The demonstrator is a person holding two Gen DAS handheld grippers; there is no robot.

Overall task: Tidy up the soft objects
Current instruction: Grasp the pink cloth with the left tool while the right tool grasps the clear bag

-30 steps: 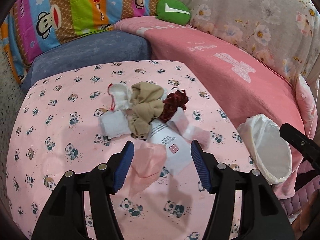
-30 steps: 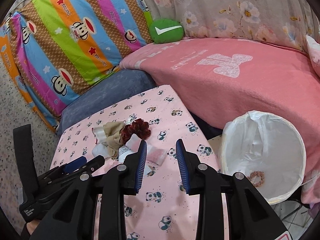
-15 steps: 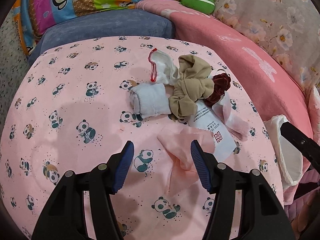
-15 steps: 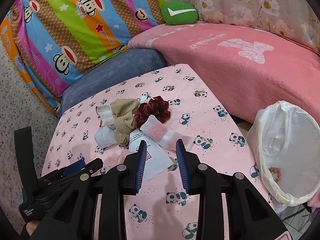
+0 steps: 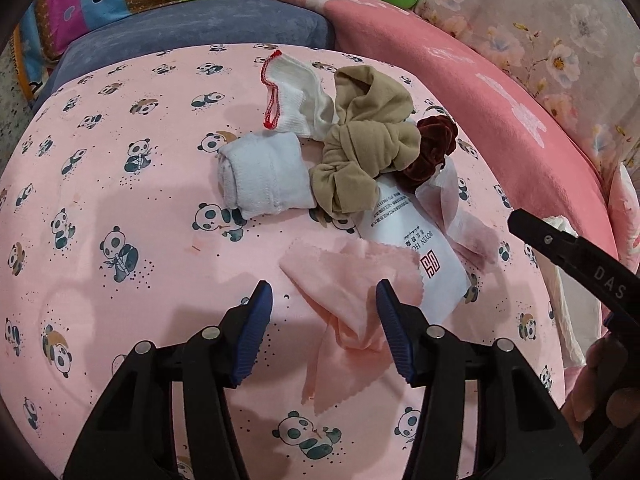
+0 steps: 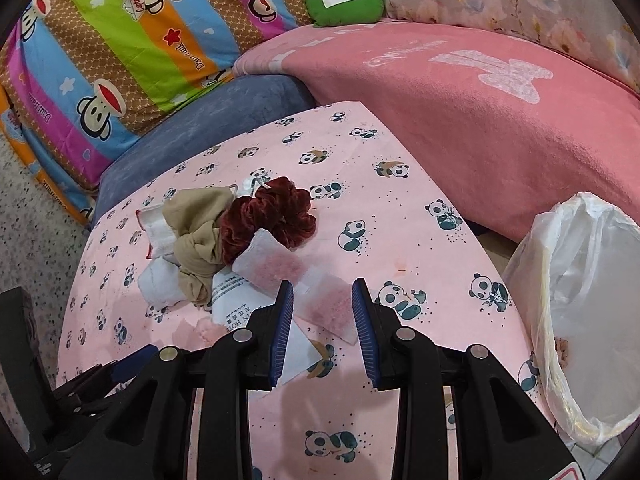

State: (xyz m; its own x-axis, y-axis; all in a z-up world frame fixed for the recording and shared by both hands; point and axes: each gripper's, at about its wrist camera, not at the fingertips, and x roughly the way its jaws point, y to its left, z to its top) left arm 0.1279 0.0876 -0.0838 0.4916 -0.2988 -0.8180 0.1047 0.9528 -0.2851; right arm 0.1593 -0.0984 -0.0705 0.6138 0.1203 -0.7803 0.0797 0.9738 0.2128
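Observation:
A pile of soft items lies on the pink panda-print table (image 5: 120,184): a rolled white sock (image 5: 266,178), a red-trimmed white sock (image 5: 296,92), a tan cloth (image 5: 360,148), a dark red scrunchie (image 5: 430,148), a white packet (image 5: 416,256) and a pink cloth (image 5: 356,292). My left gripper (image 5: 324,312) is open, its fingers either side of the pink cloth. My right gripper (image 6: 322,312) is open over a translucent pink sachet (image 6: 332,308). The scrunchie (image 6: 268,216) and tan cloth (image 6: 200,236) sit beyond it.
A bin lined with a white bag (image 6: 576,312) stands off the table's right edge. A pink blanket (image 6: 480,120), a grey-blue cushion (image 6: 208,120), a striped cartoon pillow (image 6: 120,40) and a green plush (image 6: 344,2) lie behind the table.
Both grippers have moved down and forward toward the pile. The pink cloth now lies between the left fingers and the pink sachet between the right fingers. Both stay open.

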